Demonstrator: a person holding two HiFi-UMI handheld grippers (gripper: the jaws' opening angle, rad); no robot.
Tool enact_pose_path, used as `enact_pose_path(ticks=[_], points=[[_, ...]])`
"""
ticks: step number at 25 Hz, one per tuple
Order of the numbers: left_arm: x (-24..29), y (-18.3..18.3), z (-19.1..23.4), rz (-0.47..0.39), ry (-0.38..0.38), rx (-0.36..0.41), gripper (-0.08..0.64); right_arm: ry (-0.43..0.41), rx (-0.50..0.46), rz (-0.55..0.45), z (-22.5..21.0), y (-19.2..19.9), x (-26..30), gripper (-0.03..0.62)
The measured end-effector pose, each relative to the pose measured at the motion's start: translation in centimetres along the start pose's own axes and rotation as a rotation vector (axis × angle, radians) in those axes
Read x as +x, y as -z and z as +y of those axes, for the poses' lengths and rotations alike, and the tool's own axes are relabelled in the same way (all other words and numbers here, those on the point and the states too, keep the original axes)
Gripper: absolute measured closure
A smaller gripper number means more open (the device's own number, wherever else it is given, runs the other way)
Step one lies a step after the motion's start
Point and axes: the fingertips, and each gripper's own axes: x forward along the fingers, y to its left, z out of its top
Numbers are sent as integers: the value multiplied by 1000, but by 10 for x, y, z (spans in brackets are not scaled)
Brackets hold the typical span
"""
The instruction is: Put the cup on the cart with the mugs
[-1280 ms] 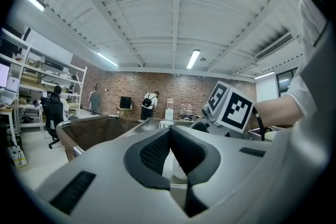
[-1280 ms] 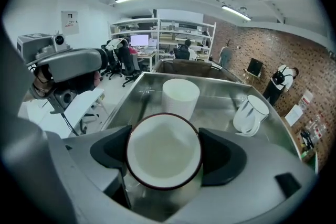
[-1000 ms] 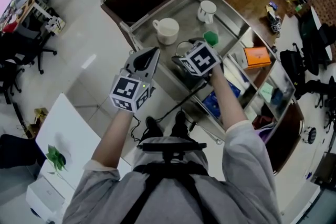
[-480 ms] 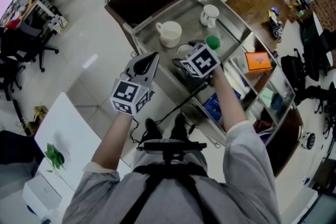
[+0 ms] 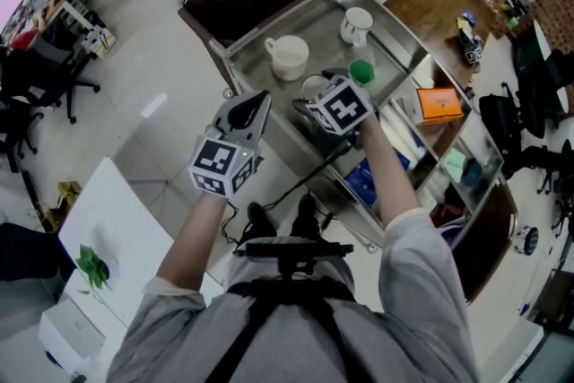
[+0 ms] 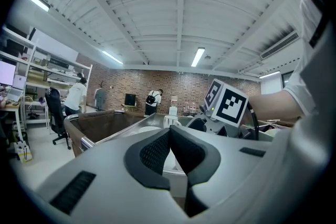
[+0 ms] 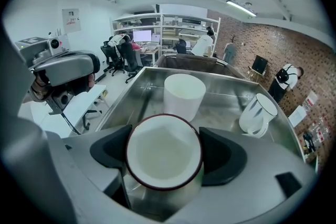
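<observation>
Our right gripper [image 7: 164,159] pinches the white, dark-red-rimmed cup [image 7: 163,147] upright over the steel cart's [image 7: 223,99] near end. The two white mugs [image 7: 184,93] stand just beyond it. Our left gripper [image 6: 170,150], pressed together and empty, hangs off the cart's left edge.

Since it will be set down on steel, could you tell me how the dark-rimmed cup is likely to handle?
The dark-rimmed cup looks like glossy, rigid ceramic, so probably slippery in the right gripper and liable to chip against the steel cart tray. Its wide body suggests it will stand without tipping.
</observation>
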Motion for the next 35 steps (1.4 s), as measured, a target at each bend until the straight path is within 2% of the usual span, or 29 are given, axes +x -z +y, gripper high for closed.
enact_pose_path(ticks=[4,7,12,16,23,24,27,29,34,35], points=[[-4,-2,-1,-7,-2,0,557,3,-3,-10,1,0,-1,181],[-8,-4,-1,-12,-5,3,557,33,-24,-22,-2,-4,-6,152],[-16,-6,-2,-19,-10,8,557,63,-35,-55,-3,-13,-20,152],[-22,-10,-2,-26,-12,14,557,113,-21,-118,-9,-22,-37,152],[-38,-10,2,-31,-24,20,557,140,12,-259,7,-36,-71,160],[-40,-10,3,-33,-28,21,557,152,31,-283,9,-36,-77,188],[-47,-9,5,-38,-36,24,557,200,105,-370,14,-37,-97,374],[-53,-9,7,-36,-42,28,557,205,154,-431,20,-37,-109,415],[-69,-1,13,-22,-68,30,557,219,257,-570,41,-32,-131,568],[-73,1,14,-19,-75,29,557,223,275,-590,45,-30,-132,579]])
